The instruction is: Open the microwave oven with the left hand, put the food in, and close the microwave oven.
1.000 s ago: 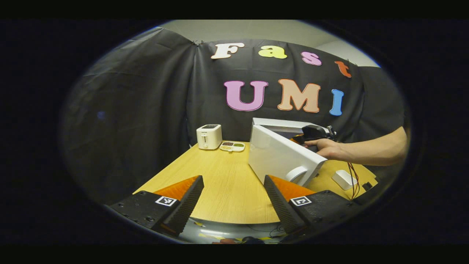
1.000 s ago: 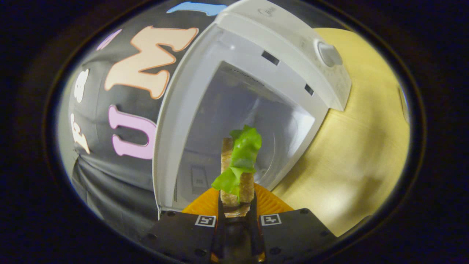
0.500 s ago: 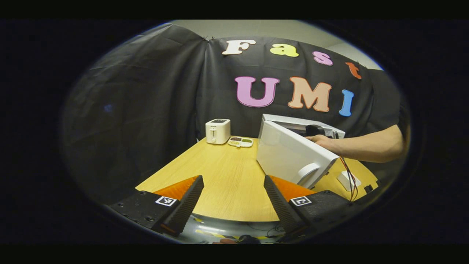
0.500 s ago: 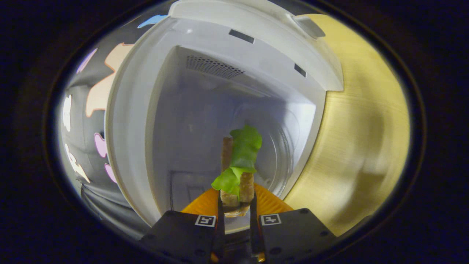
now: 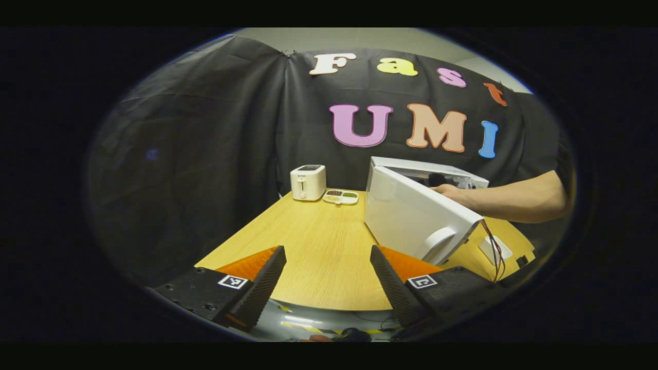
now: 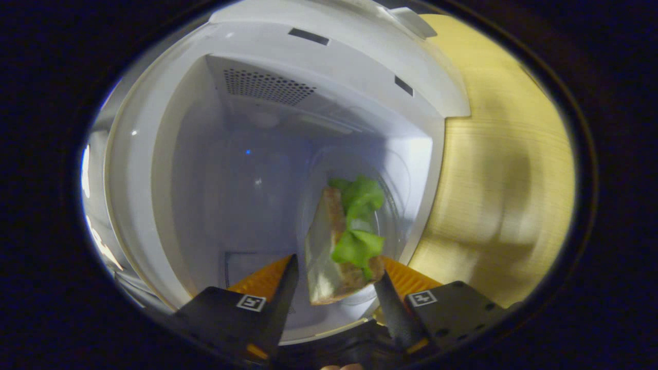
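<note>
The white microwave (image 5: 426,172) stands on the wooden table with its door (image 5: 416,216) swung open toward me. In the right gripper view I look into its cavity (image 6: 247,169). A sandwich (image 6: 342,246) of bread and green lettuce sits tilted over the glass turntable (image 6: 398,205). My right gripper (image 6: 336,303) is open, and the sandwich's lower end lies between the spread fingers. Whether it still touches a finger I cannot tell. My left gripper (image 5: 326,288) hangs open over the near table edge, left of the door, with nothing in it.
A person's forearm (image 5: 519,198) reaches behind the open door into the microwave. A white toaster (image 5: 307,181) and a small divided dish (image 5: 340,196) stand at the back of the table (image 5: 308,241). A small white box (image 5: 494,249) and cables lie right of the door.
My right gripper went deeper into the microwave and opened. The sandwich, held upright before, is let go and leans over. The left gripper barely shifted.
</note>
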Available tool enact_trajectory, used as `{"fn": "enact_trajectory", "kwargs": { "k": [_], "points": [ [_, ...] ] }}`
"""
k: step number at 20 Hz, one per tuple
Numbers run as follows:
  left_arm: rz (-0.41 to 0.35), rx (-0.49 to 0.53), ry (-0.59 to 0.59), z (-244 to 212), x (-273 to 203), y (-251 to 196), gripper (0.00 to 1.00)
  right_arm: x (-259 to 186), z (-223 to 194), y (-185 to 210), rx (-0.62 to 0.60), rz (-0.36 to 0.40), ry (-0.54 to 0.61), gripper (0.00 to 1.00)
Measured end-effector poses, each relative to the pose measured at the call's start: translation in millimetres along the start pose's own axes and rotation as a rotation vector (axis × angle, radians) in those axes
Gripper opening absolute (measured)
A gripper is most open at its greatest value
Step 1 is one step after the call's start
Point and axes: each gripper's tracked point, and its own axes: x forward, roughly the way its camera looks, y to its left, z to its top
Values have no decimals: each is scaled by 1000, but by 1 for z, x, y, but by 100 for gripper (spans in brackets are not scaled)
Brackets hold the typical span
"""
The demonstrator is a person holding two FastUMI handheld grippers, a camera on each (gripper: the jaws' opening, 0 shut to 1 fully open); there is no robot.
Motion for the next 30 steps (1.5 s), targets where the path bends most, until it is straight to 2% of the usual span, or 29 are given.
{"fn": "enact_trajectory", "kwargs": {
  "k": [1, 4, 8, 13, 19, 20, 23, 24, 27, 28, 30],
  "points": [
    [-1, 6, -2, 2, 2, -1, 95, -2, 3, -2, -20, -9, -11, 80],
    [-8, 11, -6, 5, 3, -4, 95, -9, 8, 2, -11, -23, -16, 80],
    [-19, -3, 4, 1, 4, -8, 97, -24, 7, -6, -53, -108, 2, 81],
    [-19, 0, -5, 3, 2, -9, 97, -37, 17, -9, -74, -119, 5, 82],
    [-33, 7, -9, 2, -2, -15, 97, -52, 19, -3, -50, -93, 37, 82],
    [-35, 8, -13, 2, -3, -15, 97, -57, 20, -3, -63, -88, 35, 93],
    [-42, 4, -17, 2, -4, -20, 95, -76, 19, -8, -85, -73, 64, 93],
    [-47, 6, -18, 1, -6, -22, 97, -83, 20, -11, -97, -71, 68, 93],
    [-55, 24, -25, 2, -8, -25, 95, -106, 27, -17, -136, -47, 77, 92],
    [-58, 26, -26, 2, -9, -26, 97, -114, 32, -19, -163, -34, 72, 92],
    [-64, 30, -27, 3, -10, -29, 95, -131, 43, -24, -251, -5, 47, 93]
  ]
}}
